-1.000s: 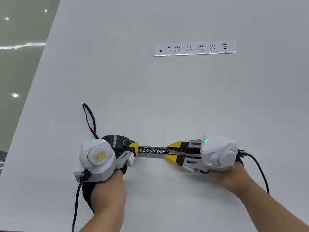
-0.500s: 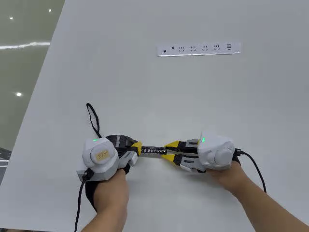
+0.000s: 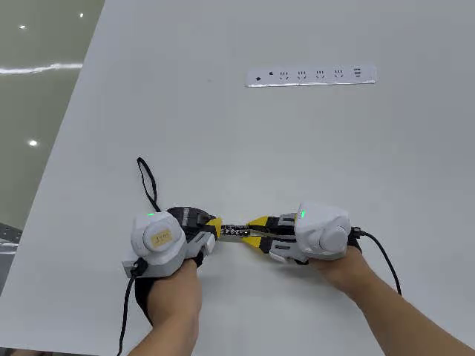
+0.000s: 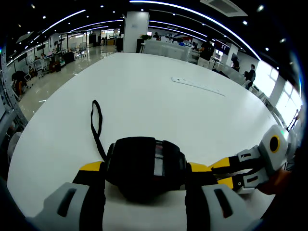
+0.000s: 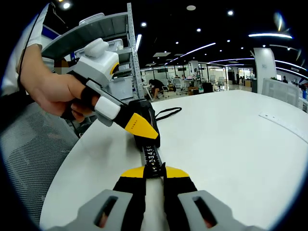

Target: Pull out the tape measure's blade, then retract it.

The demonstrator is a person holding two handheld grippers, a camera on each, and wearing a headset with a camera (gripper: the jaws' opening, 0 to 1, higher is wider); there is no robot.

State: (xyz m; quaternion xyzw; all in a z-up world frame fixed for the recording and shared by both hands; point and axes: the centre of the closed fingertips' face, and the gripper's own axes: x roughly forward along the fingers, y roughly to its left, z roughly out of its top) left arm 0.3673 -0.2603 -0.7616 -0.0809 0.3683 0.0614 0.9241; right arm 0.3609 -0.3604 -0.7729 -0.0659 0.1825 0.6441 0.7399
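On the white table, left gripper clamps the tape measure; right gripper pinches its blade.

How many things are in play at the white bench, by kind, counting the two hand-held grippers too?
Tape measure: 1
Power strip: 1
Grippers: 2 (left gripper, right gripper)
Total: 4

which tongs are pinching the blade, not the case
The right tongs, shut on the numbered blade; the left tongs clamp the black case itself.
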